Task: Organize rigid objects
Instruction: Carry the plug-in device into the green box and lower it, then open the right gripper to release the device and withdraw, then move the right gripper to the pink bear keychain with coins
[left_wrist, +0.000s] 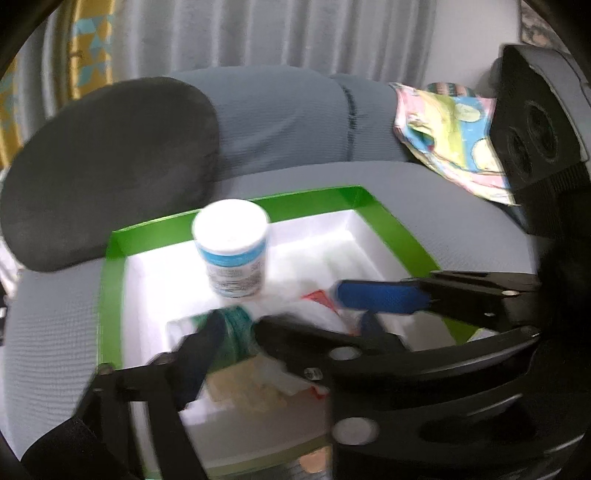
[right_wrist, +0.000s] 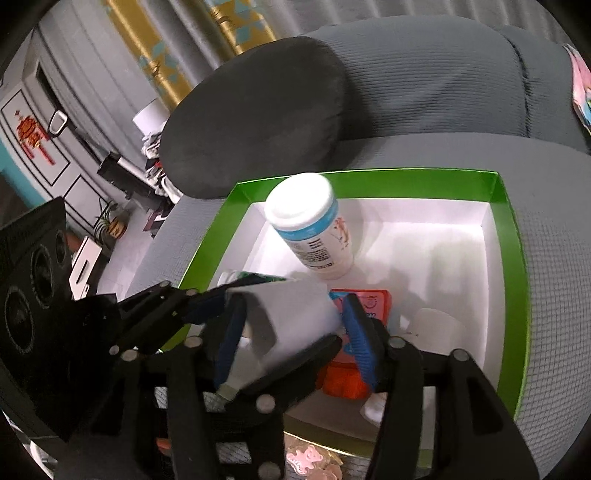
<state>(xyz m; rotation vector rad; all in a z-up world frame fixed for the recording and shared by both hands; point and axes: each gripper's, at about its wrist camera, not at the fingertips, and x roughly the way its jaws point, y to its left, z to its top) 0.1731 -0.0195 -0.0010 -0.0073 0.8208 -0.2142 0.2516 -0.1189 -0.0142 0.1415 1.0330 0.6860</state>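
On the grey sofa (right_wrist: 546, 206), I've got both grippers over the green-rimmed box (right_wrist: 511, 236). Right gripper (right_wrist: 291, 332) clenched on a white carton (right_wrist: 295, 314), held above the box's near-left part. Left gripper (left_wrist: 295, 325): fingers spread, nothing gripped that I can see; view's blurred. White bottle w/ blue band (right_wrist: 310, 225) stands tilted at the box's far-left corner. Red pack (right_wrist: 373, 302) lies inside, nr the box's front.

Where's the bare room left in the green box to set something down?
The green box has bare white floor in its far right corner, right of the white bottle. Crowded near side: orange packet, white box held by right gripper, left gripper.
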